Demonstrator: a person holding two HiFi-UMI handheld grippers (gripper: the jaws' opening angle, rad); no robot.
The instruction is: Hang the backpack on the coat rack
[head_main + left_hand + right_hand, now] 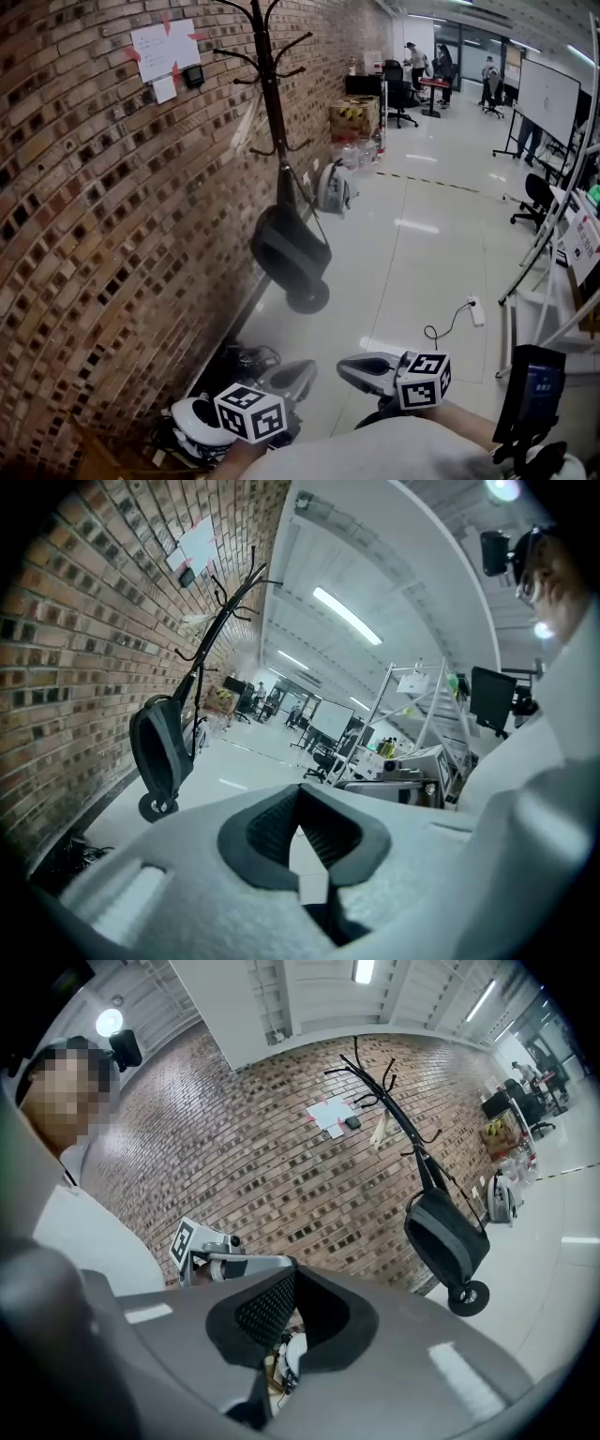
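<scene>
A dark grey backpack (291, 248) hangs by its top loop from a lower hook of the black coat rack (272, 84), which stands against the brick wall. It also shows in the left gripper view as the backpack (159, 747) on the rack (220, 621), and in the right gripper view as the backpack (448, 1237) on the rack (398, 1115). My left gripper (298, 375) (302, 841) and right gripper (344, 367) (286, 1321) are low, close to my body and well short of the backpack. Both are shut with nothing held.
Cables and a white helmet-like object (202, 417) lie at the foot of the wall, by my left gripper. A white bag (333, 187) and boxes (354, 117) sit beyond the rack. A power strip (476, 309) lies on the floor. Shelving (562, 253) stands at right.
</scene>
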